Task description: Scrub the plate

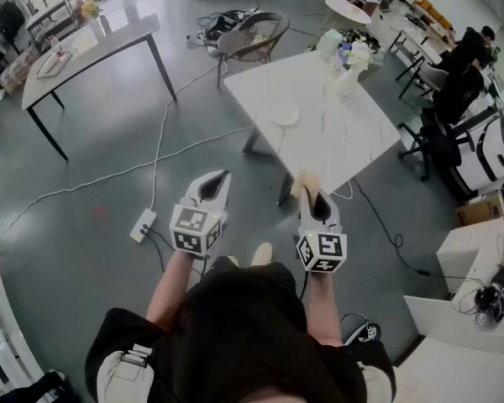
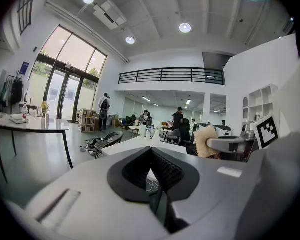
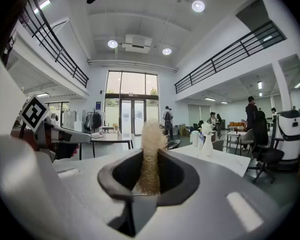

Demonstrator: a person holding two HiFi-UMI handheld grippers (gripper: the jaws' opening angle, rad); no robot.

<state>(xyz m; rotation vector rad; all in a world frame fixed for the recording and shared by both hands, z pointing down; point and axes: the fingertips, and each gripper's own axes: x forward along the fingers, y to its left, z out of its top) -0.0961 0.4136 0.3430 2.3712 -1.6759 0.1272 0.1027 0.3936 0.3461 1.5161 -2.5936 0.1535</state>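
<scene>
Head view, looking steeply down: one person stands on a grey floor with two grippers held out in front, both aimed roughly level towards one white table (image 1: pixel 340 145). One round white plate (image 1: pixel 284 112) lies flat and face up on that table, near its left edge, well apart from both grippers. Being round, it has no long axis. A small cluster of white containers (image 1: pixel 346 55) stands at the table's far corner, and their exact count is hard to make out.

One beige, fibrous scrubbing pad (image 1: pixel 307 184) is pinched in the right gripper (image 1: pixel 312 195). Its long axis runs along the jaws and it sticks out past their tips, pointing ahead at the table's near edge. In the right gripper view the pad (image 3: pixel 150 151) stands edge-on between the two dark jaws, which press on it from both sides.

The left gripper (image 1: pixel 217 179) holds nothing. In the left gripper view its two ribbed jaws are pressed together with nothing between them (image 2: pixel 151 153); the right gripper and its pad (image 2: pixel 206 141) show just to its side.

Elsewhere on the floor: one wicker chair (image 1: pixel 252 34) beyond the white table, one second table (image 1: pixel 101 44) at the far left, and one white power strip (image 1: pixel 143 224) with a cable (image 1: pixel 84 184) trailing away.
</scene>
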